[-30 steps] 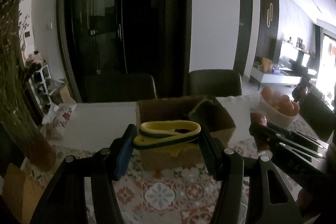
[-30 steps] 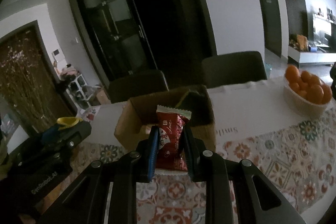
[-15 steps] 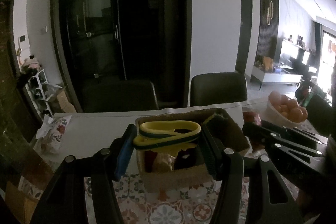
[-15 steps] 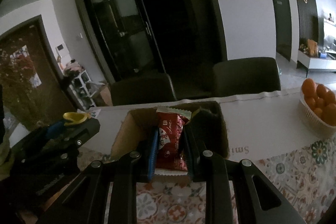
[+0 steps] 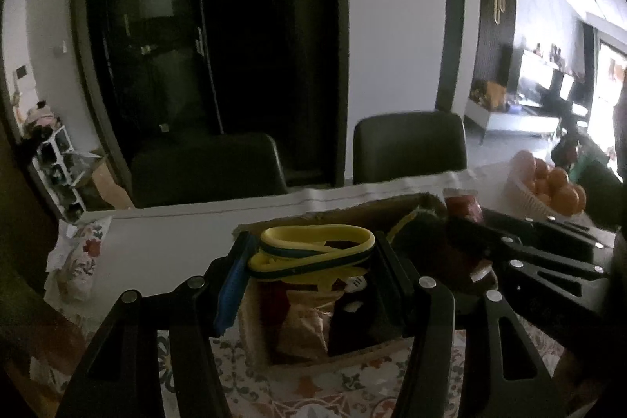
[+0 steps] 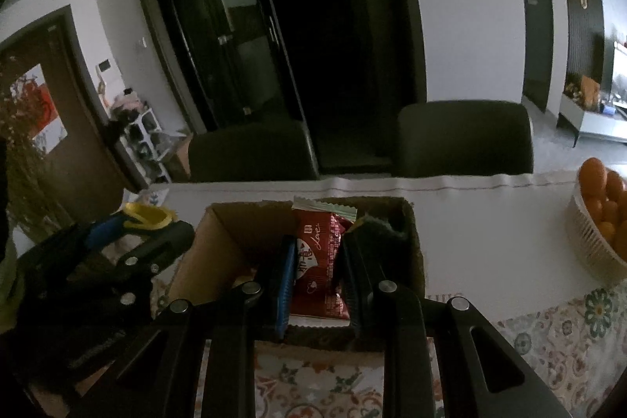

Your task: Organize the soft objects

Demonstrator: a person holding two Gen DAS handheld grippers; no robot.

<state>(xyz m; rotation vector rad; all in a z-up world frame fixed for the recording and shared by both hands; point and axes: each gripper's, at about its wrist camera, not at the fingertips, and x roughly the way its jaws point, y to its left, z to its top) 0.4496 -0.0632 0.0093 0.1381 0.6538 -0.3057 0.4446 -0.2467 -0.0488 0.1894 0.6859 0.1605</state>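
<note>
The left claw (image 5: 311, 261) grips a folded yellow rubber band with a dark green stripe (image 5: 313, 251), held above the open brown cardboard box (image 6: 219, 241) on the table (image 6: 490, 222). The right claw (image 6: 315, 281) is clenched on a red foil snack packet (image 6: 319, 253), upright over the same box. A white woven basket of oranges (image 6: 599, 222) sits at the far right, well apart.

On the red snack packet (image 6: 319, 261) you hold over the cardboard box (image 6: 219, 241), you can read the slanted script word "Love" and a white Chinese character beside it. The fine print along the packet's edge is too small to make out.
</note>
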